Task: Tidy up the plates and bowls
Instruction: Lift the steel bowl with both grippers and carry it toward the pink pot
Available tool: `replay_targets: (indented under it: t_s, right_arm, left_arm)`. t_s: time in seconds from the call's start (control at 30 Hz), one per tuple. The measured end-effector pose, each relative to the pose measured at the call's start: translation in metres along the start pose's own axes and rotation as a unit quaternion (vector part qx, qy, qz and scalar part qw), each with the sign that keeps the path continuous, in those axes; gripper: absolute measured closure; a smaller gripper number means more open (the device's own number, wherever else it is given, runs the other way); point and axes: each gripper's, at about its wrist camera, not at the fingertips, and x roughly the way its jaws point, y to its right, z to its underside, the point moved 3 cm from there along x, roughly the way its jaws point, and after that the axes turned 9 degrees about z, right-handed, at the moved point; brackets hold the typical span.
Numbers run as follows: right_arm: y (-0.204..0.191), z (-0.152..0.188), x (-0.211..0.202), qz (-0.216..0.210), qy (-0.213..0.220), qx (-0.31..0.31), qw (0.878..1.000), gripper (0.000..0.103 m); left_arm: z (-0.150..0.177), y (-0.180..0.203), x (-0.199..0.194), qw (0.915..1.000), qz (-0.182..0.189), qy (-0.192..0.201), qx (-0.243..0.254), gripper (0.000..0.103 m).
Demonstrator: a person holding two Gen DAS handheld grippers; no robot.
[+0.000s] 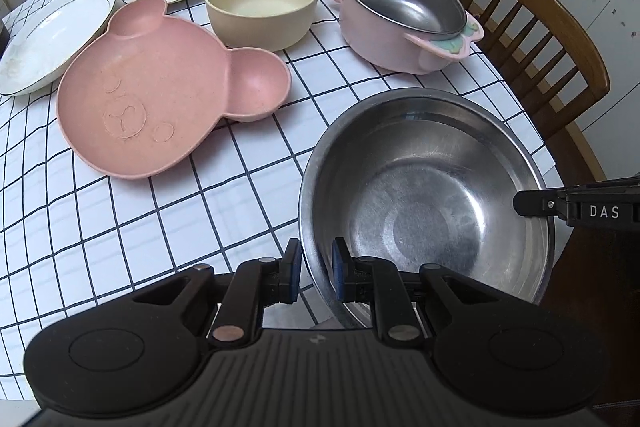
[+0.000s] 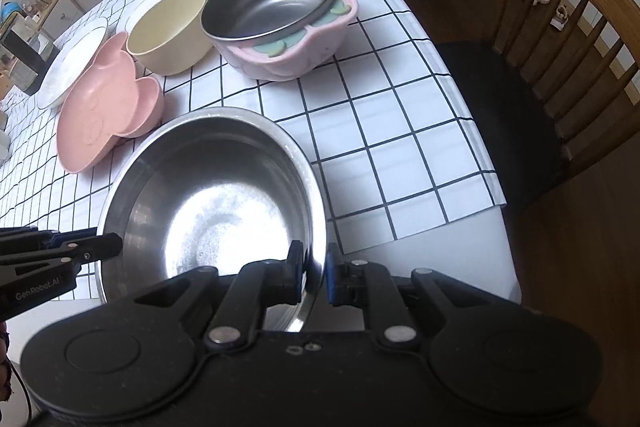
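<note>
Six vessels on the checked tablecloth: two white china plates, far left; one pink bear-shaped divided plate, matte; one cream bowl, round, matte; one pink handled bowl with steel liner, far right; one large steel bowl, polished, nearest, at the table's near edge. Left gripper pinches its near-left rim, jaws narrowly parted around the wall; right gripper likewise clamps the opposite rim.

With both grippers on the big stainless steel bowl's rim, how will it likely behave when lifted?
The big stainless steel bowl looks thin-walled, so probably light and stiff. Its polished rim may slip between the left gripper and right gripper pads. Its rounded sides suggest it could tilt if one grip loosens.
</note>
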Motion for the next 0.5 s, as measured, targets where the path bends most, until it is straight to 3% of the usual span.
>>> replay_targets:
  t_s: [0.2,0.5]
  right_arm:
    - [0.0011,-0.0003,0.0027,0.000,-0.003,0.007,1.000,0.090]
    - [0.0003,-0.0009,0.0013,0.004,-0.007,0.010,1.000,0.078]
  left_arm:
    - [0.0002,0.0012,0.0005,1.0000,0.000,-0.002,0.005,0.088]
    - [0.0002,0.0009,-0.0064,0.9999,0.000,0.007,0.009,0.088]
